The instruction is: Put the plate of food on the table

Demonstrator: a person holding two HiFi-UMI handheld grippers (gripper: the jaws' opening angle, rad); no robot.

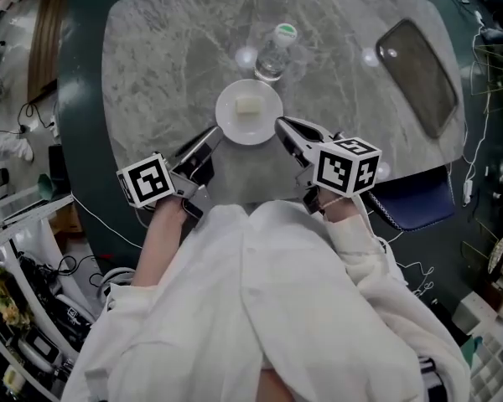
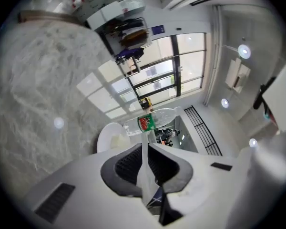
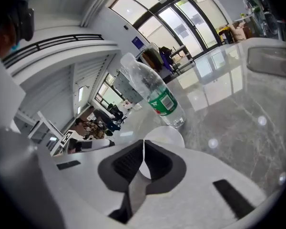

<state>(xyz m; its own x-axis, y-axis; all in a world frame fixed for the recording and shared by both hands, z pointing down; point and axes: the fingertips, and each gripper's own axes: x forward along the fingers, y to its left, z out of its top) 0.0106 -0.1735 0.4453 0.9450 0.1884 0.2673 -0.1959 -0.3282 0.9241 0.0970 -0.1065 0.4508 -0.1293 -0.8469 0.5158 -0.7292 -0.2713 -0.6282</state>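
Now the white plate with its pale piece of food sits on the tabletop, near the middle of its near edge, just in front of a water bottle. The left gripper pinches the plate's left rim, and the right gripper has its fingers closed on the right rim.

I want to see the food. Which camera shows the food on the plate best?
The head view: it looks down on the plate, so the pale block of food shows whole. The left gripper view shows the food only as a faint lump. The right gripper view shows only part of the plate, no food.
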